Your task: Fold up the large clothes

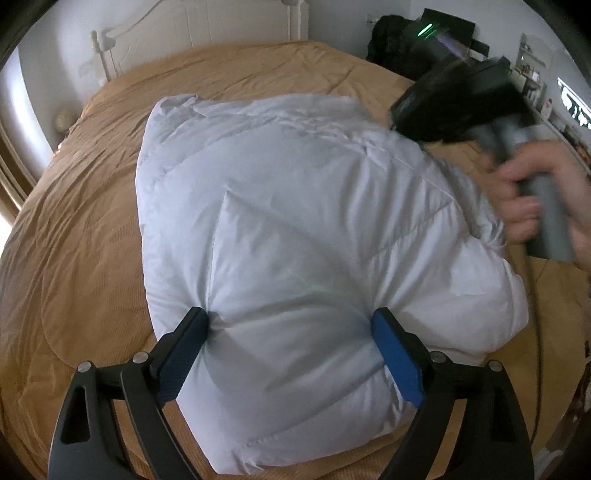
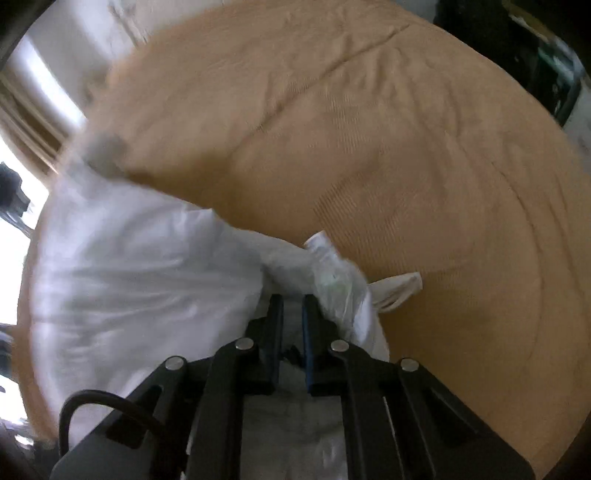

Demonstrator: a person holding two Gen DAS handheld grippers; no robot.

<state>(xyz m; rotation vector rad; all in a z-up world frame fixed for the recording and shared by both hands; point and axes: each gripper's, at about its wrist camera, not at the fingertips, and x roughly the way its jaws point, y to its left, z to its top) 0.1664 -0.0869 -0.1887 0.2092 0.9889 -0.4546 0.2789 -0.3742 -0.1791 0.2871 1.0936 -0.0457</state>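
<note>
A large white puffy garment [image 1: 280, 229] lies bunched on a tan bedspread [image 1: 81, 221]. My left gripper [image 1: 291, 325] stands wide, its blue pads [image 1: 181, 350] pressing into the near fold of the padding from both sides. In the left wrist view the right gripper's black body [image 1: 458, 99] is held in a hand at the garment's far right edge; its tips are hidden there. In the right wrist view my right gripper [image 2: 293, 306] is shut on a thin edge of the white garment [image 2: 147, 280], with a white label [image 2: 325, 247] sticking up beside it. That view is motion-blurred.
The bed's white headboard [image 1: 207, 22] stands at the back. A black bag [image 1: 388, 37] and a cluttered shelf [image 1: 546, 85] are at the far right. A cable [image 1: 535, 332] runs along the bed's right side. Tan bedspread [image 2: 406, 166] stretches right of the garment.
</note>
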